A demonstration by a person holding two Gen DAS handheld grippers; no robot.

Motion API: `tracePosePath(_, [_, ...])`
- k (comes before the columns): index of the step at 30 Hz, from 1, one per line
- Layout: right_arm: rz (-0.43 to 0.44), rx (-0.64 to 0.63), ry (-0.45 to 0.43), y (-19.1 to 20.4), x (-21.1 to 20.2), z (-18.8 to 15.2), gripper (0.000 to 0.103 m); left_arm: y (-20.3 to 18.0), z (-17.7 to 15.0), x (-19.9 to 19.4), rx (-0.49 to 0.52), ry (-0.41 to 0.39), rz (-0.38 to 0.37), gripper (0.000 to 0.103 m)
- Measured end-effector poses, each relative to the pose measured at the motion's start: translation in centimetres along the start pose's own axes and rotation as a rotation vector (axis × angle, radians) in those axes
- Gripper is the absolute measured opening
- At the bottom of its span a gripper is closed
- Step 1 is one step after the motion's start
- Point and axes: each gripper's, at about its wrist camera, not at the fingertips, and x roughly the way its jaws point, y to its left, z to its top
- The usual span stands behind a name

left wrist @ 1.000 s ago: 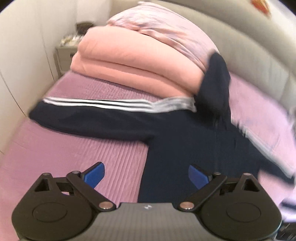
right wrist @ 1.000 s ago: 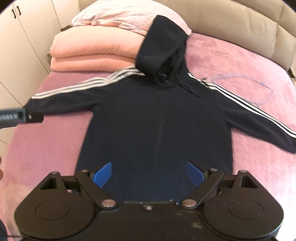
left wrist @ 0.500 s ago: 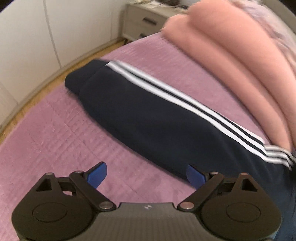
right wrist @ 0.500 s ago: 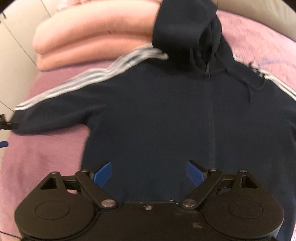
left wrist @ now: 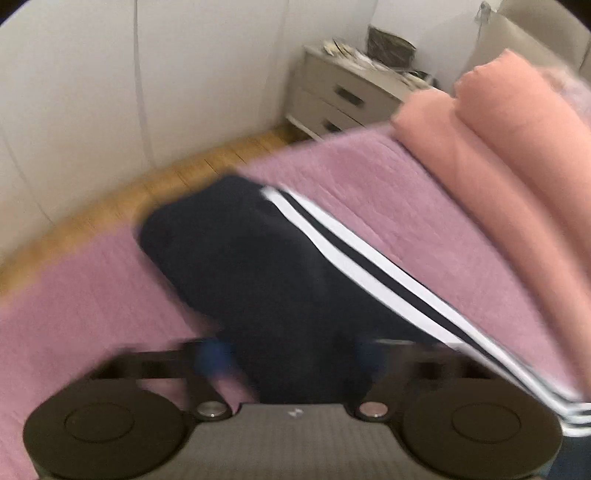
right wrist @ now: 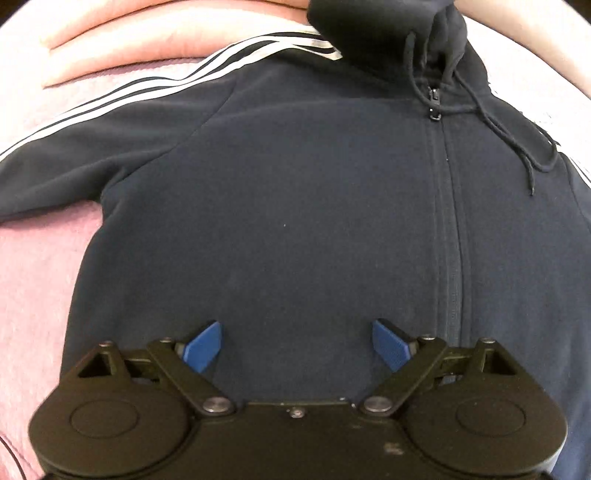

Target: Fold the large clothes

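A dark navy zip hoodie with white sleeve stripes lies spread face up on the pink bedspread. Its hood rests against the folded bedding. My right gripper is open and empty, low over the hoodie's chest, left of the zip. In the left wrist view the hoodie's sleeve runs from the cuff down to the right. My left gripper is open and blurred, with the sleeve lying between its fingers.
Folded salmon-pink blankets are stacked at the head of the bed. A beige nightstand with clutter stands past the bed's corner. White wardrobe doors and a strip of wooden floor lie beyond the bed edge.
My left gripper has swung left and dropped onto the sleeve near its cuff. My right gripper has moved forward and down, close over the hoodie's chest. Both stay open.
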Motion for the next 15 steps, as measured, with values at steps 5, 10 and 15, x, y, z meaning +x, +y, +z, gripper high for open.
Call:
tracePosePath(5, [-0.009,-0.021,-0.098,0.4,-0.7,-2.0,0.103,-4.0,0.2,-2.4,0.059,-0.118,0.139,0.009])
tracePosePath(10, [0.052,-0.088,-0.108,-0.6,-1.4,-2.5,0.103,-8.6,0.7,-10.8,0.111,-0.312,0.052,0.008])
tracePosePath(15, [-0.053,-0.198,-0.126,-2.0,-3.2,-2.1,0.102,-15.5,-0.6,-20.6,0.2,-0.5,-0.146,0.008])
